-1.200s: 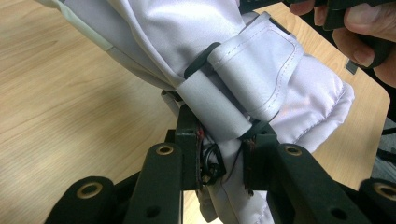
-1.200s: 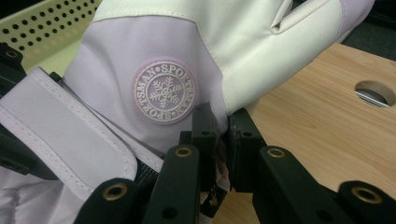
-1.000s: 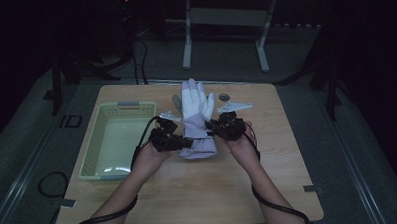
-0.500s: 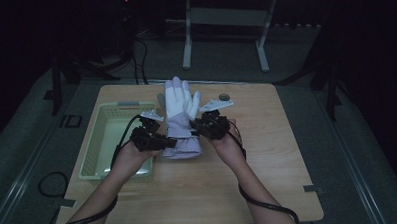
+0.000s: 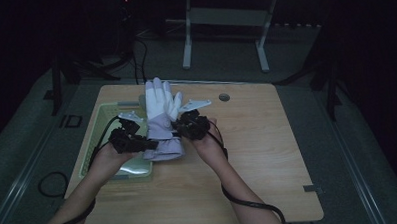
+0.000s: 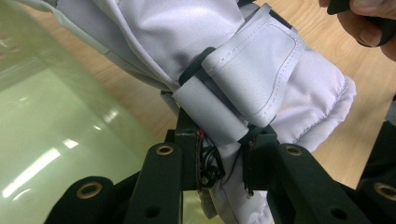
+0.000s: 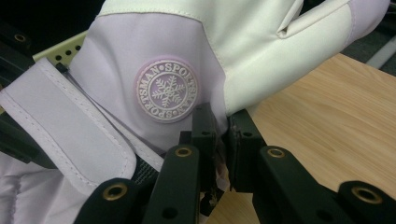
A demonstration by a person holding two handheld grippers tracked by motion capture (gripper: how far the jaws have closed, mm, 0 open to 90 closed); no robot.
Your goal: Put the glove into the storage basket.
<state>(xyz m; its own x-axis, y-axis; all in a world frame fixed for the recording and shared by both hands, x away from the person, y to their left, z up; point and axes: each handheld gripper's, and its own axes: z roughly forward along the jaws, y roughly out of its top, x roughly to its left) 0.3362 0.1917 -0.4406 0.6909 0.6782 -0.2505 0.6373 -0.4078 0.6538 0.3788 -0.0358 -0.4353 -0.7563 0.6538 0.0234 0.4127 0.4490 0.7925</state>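
Two grippers holding a glove over the table, near the tray

The left gripper [image 6: 219, 140] is clamping the glove [image 5: 161, 121] at its wrist strap [image 6: 254, 79], the right gripper [image 7: 222, 135] is pinching the edge near the snowflake badge [image 7: 166, 90]. The glove is hanging between them at about 12 o'clock from the hands, its left side near the tray [image 5: 94, 133]. Both grips are looking thin, so the smooth fabric could be slipping out. It is a padded white and lilac ski glove
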